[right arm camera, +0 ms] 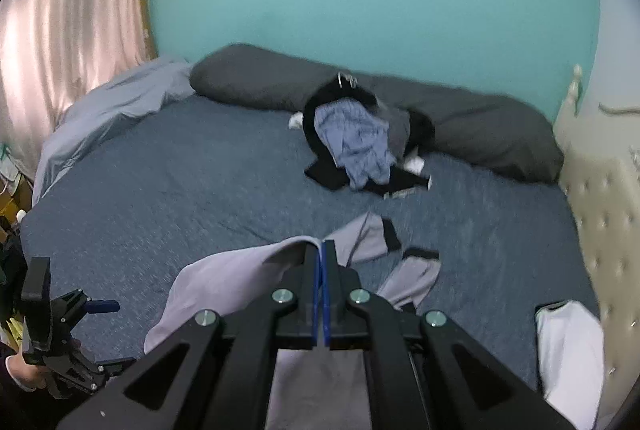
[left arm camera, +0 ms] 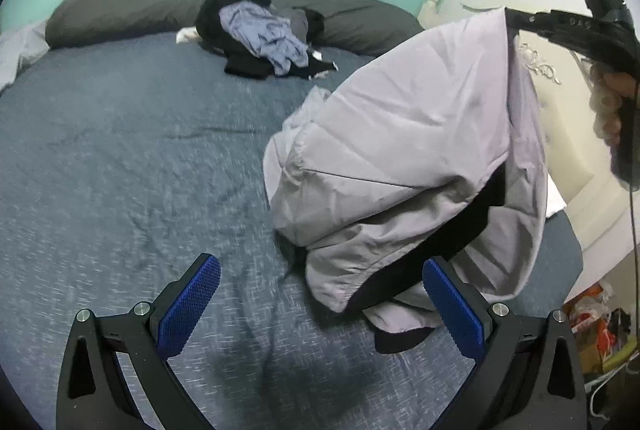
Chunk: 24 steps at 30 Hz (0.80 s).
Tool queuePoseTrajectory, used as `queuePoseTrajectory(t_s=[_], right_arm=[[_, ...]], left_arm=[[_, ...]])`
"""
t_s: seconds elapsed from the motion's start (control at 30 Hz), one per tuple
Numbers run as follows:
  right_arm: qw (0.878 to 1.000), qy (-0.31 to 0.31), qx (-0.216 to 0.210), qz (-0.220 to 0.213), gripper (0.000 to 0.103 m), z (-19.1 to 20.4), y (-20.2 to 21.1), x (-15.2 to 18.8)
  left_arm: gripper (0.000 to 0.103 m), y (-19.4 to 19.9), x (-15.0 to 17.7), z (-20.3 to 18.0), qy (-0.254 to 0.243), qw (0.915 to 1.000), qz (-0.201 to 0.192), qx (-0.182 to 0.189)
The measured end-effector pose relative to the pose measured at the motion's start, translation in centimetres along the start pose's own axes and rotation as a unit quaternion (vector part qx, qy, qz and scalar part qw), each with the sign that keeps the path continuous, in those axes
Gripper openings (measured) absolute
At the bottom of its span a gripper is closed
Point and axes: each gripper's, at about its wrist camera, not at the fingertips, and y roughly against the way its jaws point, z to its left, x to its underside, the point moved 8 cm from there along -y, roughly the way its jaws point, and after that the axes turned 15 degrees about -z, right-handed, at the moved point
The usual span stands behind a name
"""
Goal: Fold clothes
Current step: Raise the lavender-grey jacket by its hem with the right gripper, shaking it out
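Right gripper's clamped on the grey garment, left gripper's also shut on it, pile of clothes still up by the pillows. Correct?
Not quite. The left gripper is open and holds nothing, as the left wrist view shows: its blue pads stand wide apart over the bedspread. The right gripper is clamped on the grey garment, and the pile of clothes lies by the pillows.

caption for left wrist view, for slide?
Open left gripper nears a pale grey black-trimmed jacket lifted off the blue bedspread.

lilac garment (left arm camera: pixel 408 165) | black-trimmed, crumpled | top edge lifted, rest draped on bed
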Motion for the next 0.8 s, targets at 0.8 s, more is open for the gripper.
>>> queuePoseTrajectory(t_s=[0.8], right_arm=[[0.988,-0.098,0.076,0.097,0.005,-10.6,-7.8,13.9]], left_arm=[[0.103,-7.1,5.5,0.2,-0.038,0.9975,0.059,0.011]])
